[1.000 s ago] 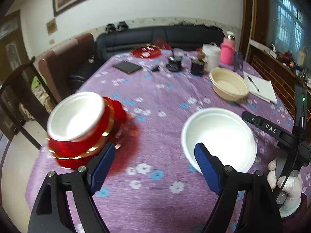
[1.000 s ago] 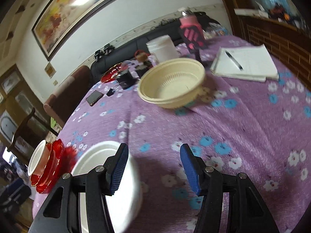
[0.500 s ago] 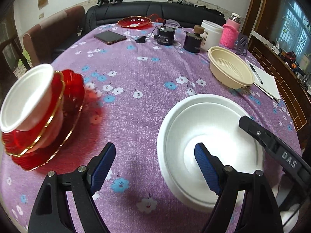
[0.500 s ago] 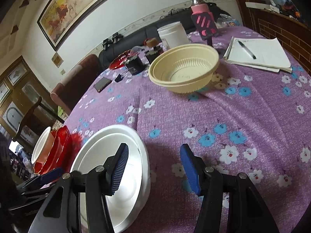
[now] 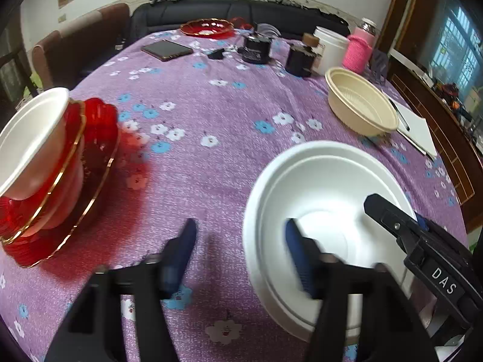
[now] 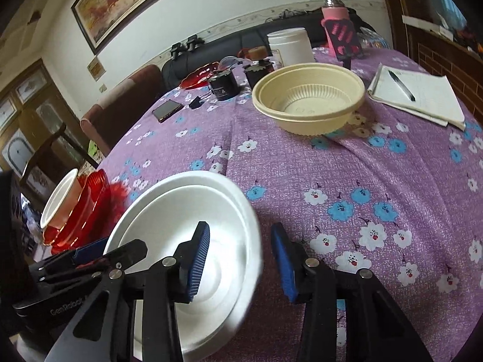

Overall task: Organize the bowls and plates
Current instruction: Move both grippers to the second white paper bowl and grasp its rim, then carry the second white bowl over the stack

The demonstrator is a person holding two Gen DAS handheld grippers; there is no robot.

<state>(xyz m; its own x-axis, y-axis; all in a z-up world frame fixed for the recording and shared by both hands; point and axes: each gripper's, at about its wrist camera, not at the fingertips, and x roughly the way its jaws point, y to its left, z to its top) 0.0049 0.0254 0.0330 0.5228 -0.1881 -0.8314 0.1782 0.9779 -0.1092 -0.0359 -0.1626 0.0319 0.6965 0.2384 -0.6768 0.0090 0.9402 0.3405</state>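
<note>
both grippers have just been closing on the white bowl, each from an opposite side of its rim. the left gripper has one blue pad inside the bowl and one outside, over the tablecloth, so the near-left rim stands between its jaws; blur hides whether the pads press yet. the right gripper likewise straddles the opposite rim, one pad inside, one outside, with a visible gap at the outer pad: narrowed, not yet pinching. since a second ago the left gripper has come down from a hover toward the bowl.

judgement: a two-handed lift of the white bowl is being set up; neither grip looks secure yet.

the white bowl sits on the tablecloth, well apart from the red plate stack to its left, which carries a tilted small white bowl, and nearer to the cream bowl beyond it. it is upright, mouth up; being round, it has no long axis.
</note>
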